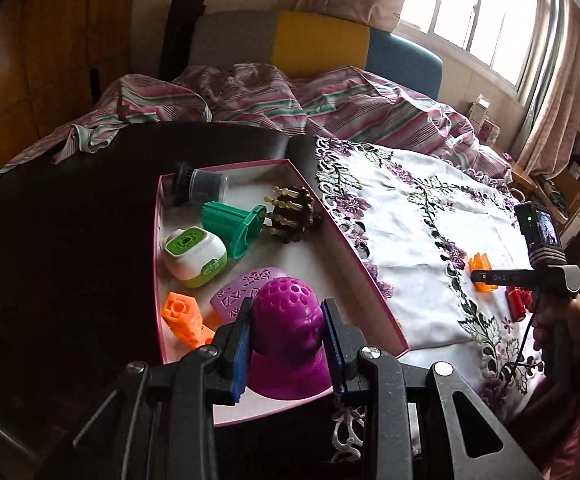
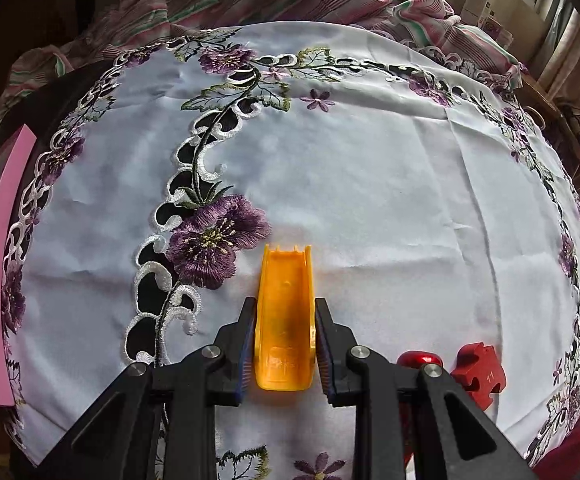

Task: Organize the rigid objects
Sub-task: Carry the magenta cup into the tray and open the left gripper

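On embroidered cloth (image 2: 370,184), right tongs (image 2: 285,344) clenching one orange piece (image 2: 285,320), left tongs (image 1: 287,340) clenching one purple dome (image 1: 285,320).

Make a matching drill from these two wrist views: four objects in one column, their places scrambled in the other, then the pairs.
Objects
1. purple dome piece
2. orange channel piece
3. red puzzle piece
4. white and green case

Places
A. lying in the pink tray, no gripper on it
B. between the left gripper fingers
C. on the white cloth, ungripped
D. between the right gripper fingers

Pairs: 1-B, 2-D, 3-C, 4-A
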`<action>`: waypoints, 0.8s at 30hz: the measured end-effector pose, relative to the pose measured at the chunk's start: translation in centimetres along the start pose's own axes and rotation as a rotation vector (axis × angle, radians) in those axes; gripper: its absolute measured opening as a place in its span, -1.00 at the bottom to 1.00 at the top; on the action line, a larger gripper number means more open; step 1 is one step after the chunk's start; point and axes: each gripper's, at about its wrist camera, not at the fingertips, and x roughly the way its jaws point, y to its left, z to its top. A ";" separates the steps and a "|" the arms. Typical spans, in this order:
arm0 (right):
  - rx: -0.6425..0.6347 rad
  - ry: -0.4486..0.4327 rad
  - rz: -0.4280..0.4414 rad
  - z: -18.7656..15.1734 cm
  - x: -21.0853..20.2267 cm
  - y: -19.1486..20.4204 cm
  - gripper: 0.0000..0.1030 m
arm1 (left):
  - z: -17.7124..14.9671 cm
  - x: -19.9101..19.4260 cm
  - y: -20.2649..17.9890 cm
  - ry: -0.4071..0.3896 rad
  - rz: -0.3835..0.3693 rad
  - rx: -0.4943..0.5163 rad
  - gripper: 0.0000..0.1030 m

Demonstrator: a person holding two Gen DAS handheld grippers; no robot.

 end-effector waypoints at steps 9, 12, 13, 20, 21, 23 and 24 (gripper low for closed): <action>-0.015 -0.003 -0.008 -0.1 0.1 0.0 -0.49 | -0.1 0.3 0.1 0.025 -0.029 -0.016 -0.37; -0.020 -0.004 -0.009 -0.2 0.1 -0.1 -0.49 | -0.2 0.5 -0.1 0.035 -0.040 -0.019 -0.37; -0.022 -0.004 -0.009 -0.2 0.1 0.0 -0.49 | -0.2 0.6 -0.2 0.037 -0.042 -0.018 -0.37; -0.028 -0.005 -0.009 -0.2 0.0 0.1 -0.49 | -0.2 1.2 -0.7 0.050 -0.051 -0.012 -0.37; -0.029 -0.004 -0.009 -0.2 0.0 0.1 -0.49 | -0.1 1.4 -0.7 0.055 -0.057 -0.016 -0.37; -0.028 -0.004 -0.007 -0.2 0.0 0.1 -0.49 | 0.2 1.8 -0.5 0.066 -0.081 -0.035 -0.37; -0.027 -0.004 -0.007 -0.2 0.0 0.1 -0.49 | 0.4 2.0 -0.4 0.072 -0.097 -0.050 -0.37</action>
